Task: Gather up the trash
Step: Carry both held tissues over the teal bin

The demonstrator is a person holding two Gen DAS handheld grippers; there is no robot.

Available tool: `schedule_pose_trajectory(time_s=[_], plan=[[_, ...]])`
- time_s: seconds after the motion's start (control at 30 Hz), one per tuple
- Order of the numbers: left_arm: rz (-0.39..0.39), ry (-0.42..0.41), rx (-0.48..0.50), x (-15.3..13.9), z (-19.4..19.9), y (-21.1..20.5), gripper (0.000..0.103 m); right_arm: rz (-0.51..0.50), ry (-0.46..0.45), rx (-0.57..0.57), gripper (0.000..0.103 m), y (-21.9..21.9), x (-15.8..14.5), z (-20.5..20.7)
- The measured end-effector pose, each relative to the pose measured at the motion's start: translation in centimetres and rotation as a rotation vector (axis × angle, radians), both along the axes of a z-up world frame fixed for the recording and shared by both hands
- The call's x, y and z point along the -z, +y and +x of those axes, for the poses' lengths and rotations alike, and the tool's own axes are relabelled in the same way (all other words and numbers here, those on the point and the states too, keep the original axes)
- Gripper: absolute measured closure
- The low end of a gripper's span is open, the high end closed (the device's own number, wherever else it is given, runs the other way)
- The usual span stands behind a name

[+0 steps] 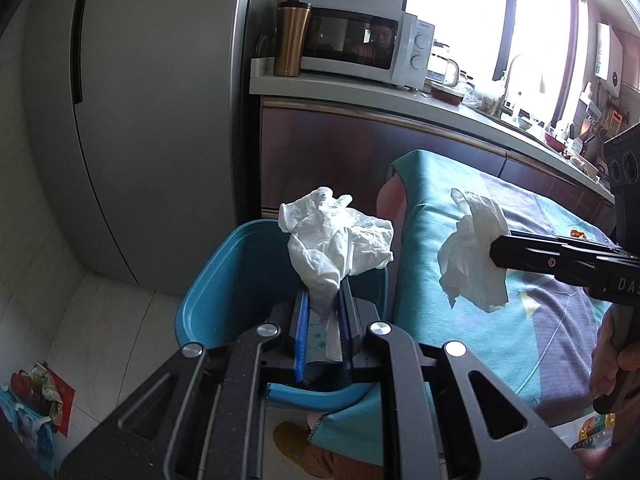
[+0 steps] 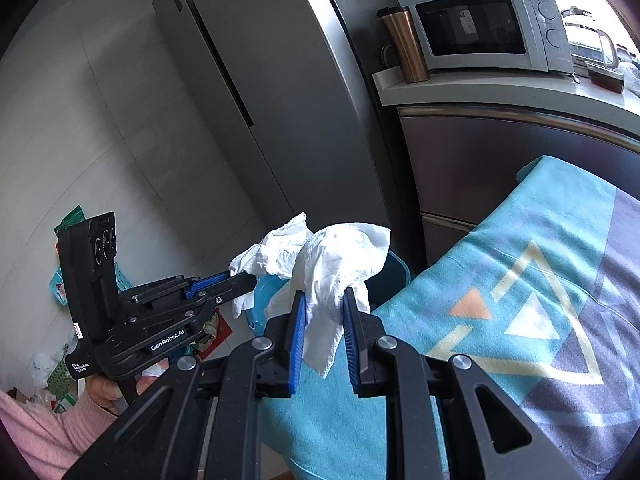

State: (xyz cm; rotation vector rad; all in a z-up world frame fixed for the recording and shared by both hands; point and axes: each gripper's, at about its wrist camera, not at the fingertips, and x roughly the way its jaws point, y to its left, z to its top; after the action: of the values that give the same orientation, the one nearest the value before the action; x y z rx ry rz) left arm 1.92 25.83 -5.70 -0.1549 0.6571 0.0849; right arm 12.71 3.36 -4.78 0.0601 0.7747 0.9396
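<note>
My left gripper [image 1: 325,292] is shut on a crumpled white tissue [image 1: 336,240] and holds it over the open blue trash bin [image 1: 224,280] on the floor. My right gripper [image 2: 323,296] is shut on a second crumpled white tissue [image 2: 340,264] above the edge of the table's teal patterned cloth [image 2: 520,320]. In the left wrist view the right gripper [image 1: 496,254] comes in from the right with its tissue [image 1: 472,264] over the cloth. In the right wrist view the left gripper [image 2: 244,276] holds its tissue [image 2: 276,252] over the bin [image 2: 266,292], which is mostly hidden.
A grey fridge [image 1: 140,120] stands behind the bin. A counter [image 1: 360,92] carries a white microwave [image 1: 360,40] and a copper tumbler [image 1: 292,38]. Bags and packaging lie on the floor at left [image 1: 36,400]. A brown slipper [image 1: 292,440] shows under the table.
</note>
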Motion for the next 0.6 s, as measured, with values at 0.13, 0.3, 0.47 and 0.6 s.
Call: schedule_pose_trajectory(time_s=[0.13,0.3,0.47,0.6], plan=[[-0.002,0.015,-0.012,0.6,0.5,0.7,0.089,-0.007,0.010,-0.007,0.086,0.8,0.2,0.5],[-0.003,0.037,-0.022,1.5,1.1,1.2,0.089,-0.021,0.023,-0.024,0.086,2.0,0.6,0.9],[-0.007,0.053,-0.027,2.3,1.8,1.7,0.089,-0.034,0.039,-0.036,0.086,3.2,1.2,1.2],[-0.019,0.071,-0.031,3.0,2.5,2.2,0.089,-0.049,0.052,-0.040,0.086,4.0,1.7,1.6]])
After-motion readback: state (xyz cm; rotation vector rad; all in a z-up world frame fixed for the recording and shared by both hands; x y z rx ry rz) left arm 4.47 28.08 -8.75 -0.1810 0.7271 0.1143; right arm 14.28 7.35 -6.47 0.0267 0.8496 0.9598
